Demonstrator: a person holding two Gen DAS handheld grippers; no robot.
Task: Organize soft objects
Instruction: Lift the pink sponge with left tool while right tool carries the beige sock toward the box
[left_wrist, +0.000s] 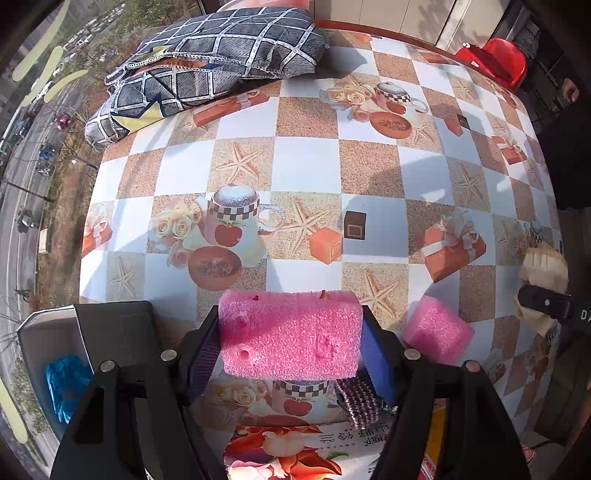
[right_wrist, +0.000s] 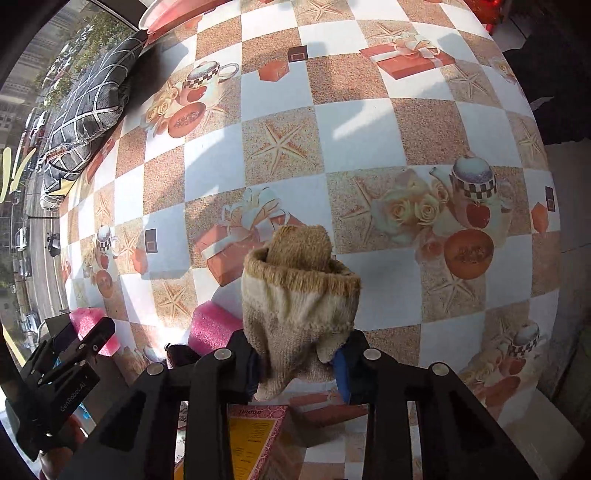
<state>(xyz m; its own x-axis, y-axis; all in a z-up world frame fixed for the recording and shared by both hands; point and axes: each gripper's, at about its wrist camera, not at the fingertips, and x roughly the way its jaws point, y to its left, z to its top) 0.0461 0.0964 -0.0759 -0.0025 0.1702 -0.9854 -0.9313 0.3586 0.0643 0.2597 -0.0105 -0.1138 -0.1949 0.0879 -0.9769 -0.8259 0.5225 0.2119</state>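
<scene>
My left gripper (left_wrist: 290, 349) points down over the table and is shut on a pink foam block (left_wrist: 291, 332), its blue pads pressing both ends. The block hangs above the checked tablecloth (left_wrist: 306, 162). A second pink foam piece (left_wrist: 437, 334) lies on the cloth just to the right. In the right wrist view my right gripper (right_wrist: 299, 363) is shut on a rolled beige knitted sock (right_wrist: 299, 302), held above the table. That sock (left_wrist: 545, 266) also shows at the right edge of the left wrist view. A striped purple knitted item (left_wrist: 358, 400) lies below the left gripper.
Two dark checked pillows (left_wrist: 221, 48) are stacked at the table's far left corner. A grey bin (left_wrist: 33, 332) holding something blue (left_wrist: 66, 380) stands at the near left. A flower-printed packet (left_wrist: 295, 450) lies at the near edge. A red chair (left_wrist: 506, 59) stands beyond the table.
</scene>
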